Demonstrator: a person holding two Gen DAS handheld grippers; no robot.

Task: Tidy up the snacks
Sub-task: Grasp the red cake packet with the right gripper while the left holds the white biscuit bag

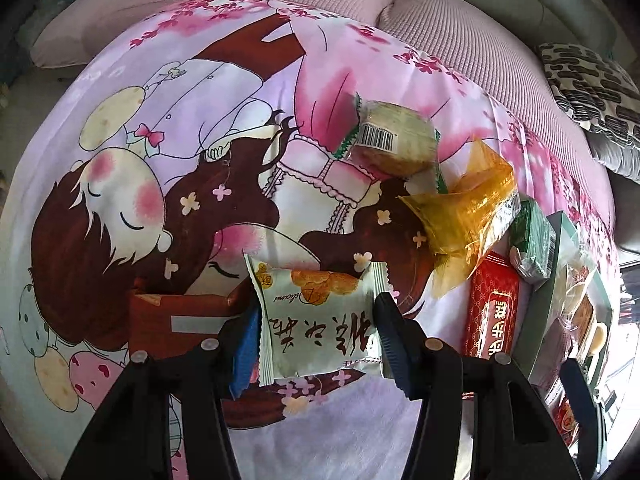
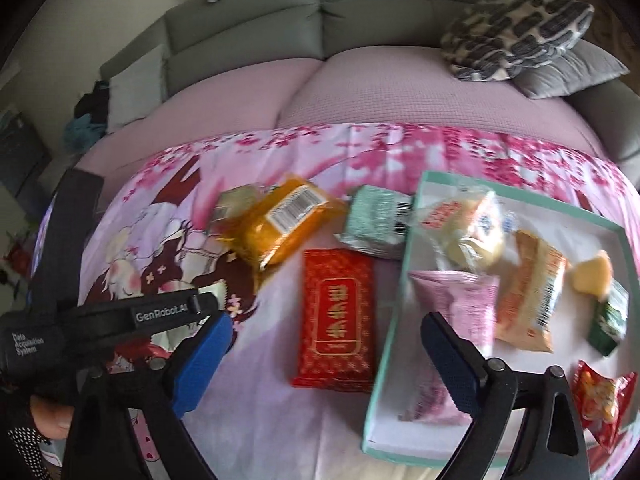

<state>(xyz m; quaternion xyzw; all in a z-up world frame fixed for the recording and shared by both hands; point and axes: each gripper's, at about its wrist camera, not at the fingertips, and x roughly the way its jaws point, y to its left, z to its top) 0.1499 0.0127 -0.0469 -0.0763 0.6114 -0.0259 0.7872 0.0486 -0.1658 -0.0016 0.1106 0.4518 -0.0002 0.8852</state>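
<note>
My left gripper (image 1: 316, 332) is shut on a pale green snack packet (image 1: 320, 320) and holds it above the cartoon-print cloth. My right gripper (image 2: 332, 360) is open and empty above a red packet (image 2: 338, 316), which also shows in the left wrist view (image 1: 494, 308). A teal-rimmed tray (image 2: 388, 344) at the right holds a pink packet (image 2: 456, 320), an orange packet (image 2: 532, 292), a clear bag of pastries (image 2: 468, 232) and other snacks. On the cloth lie a yellow packet (image 2: 280, 224) and a green packet (image 2: 372, 220). A round cake packet (image 1: 396, 140) lies further back.
The cartoon-print cloth (image 1: 180, 140) covers a pink sofa seat (image 2: 400, 92). A patterned cushion (image 2: 516, 36) lies at the back right. A brown box (image 1: 180, 320) sits by the left fingers. The left gripper's body (image 2: 100, 320) shows at the left of the right wrist view.
</note>
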